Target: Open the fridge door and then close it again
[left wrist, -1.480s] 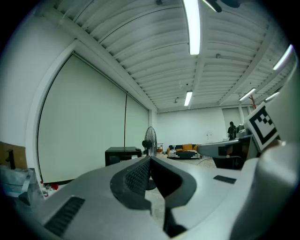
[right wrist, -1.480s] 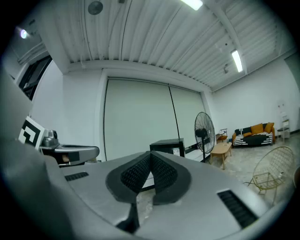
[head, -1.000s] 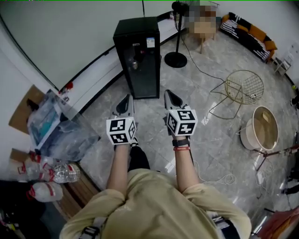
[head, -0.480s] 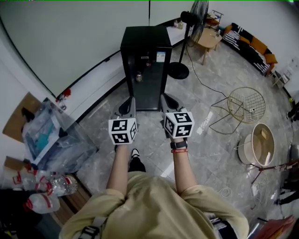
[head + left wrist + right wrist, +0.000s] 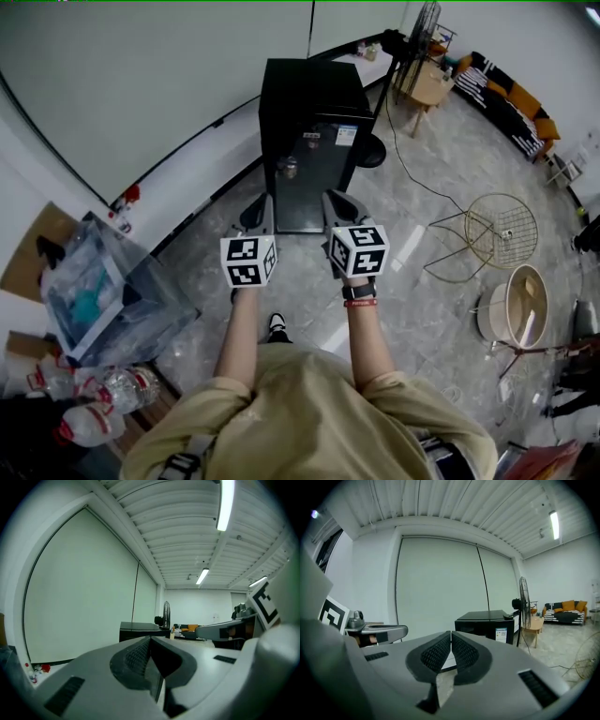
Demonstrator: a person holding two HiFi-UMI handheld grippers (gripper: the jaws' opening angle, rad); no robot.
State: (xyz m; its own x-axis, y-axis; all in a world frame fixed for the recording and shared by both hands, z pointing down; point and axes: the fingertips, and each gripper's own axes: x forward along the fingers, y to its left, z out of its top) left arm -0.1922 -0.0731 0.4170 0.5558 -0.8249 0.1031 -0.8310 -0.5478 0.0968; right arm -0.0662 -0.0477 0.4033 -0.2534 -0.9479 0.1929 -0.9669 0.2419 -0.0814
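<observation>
A small black fridge [image 5: 312,141] stands on the floor against the white wall, its glass door closed and facing me. It shows far off in the left gripper view as the fridge [image 5: 138,631] and nearer in the right gripper view as the fridge [image 5: 487,623]. My left gripper [image 5: 260,211] and right gripper [image 5: 337,203] are held side by side just short of the door's bottom edge. Both are shut with nothing between the pads. Neither touches the fridge.
A standing fan [image 5: 412,42] is right of the fridge, its cable running over the floor. A wire basket chair [image 5: 495,230] and a round tub [image 5: 520,305] sit at the right. A clear plastic bin [image 5: 103,295] and water bottles [image 5: 89,398] lie at the left.
I have walked toward the fridge: it has grown and slid closer to both grippers in the head view. Both grippers stay shut and side by side.
</observation>
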